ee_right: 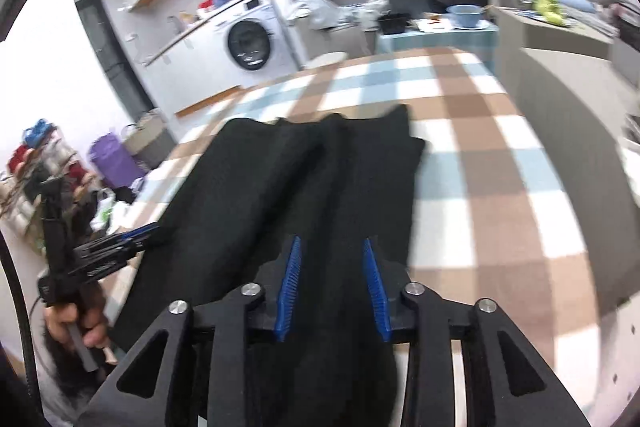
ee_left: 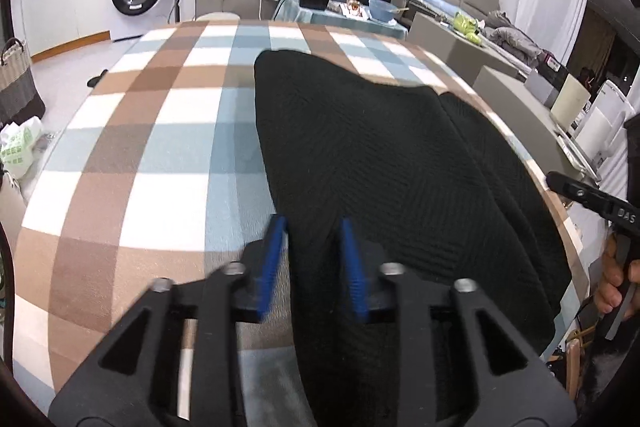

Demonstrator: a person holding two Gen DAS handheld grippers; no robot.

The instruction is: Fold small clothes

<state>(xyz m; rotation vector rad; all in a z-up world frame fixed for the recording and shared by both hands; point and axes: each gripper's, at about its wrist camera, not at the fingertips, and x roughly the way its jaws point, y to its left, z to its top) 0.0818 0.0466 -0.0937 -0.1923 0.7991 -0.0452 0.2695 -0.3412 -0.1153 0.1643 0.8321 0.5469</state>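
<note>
Washer [ee_right: 250, 45] shows nearer the black garment [ee_right: 288, 187] rightward.

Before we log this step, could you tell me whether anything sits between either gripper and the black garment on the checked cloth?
Nothing visible does. The left gripper and the right gripper are both open right over the black garment, whose fabric fills the gap between each pair of fingers. Around it only bare checked cloth shows.
</note>
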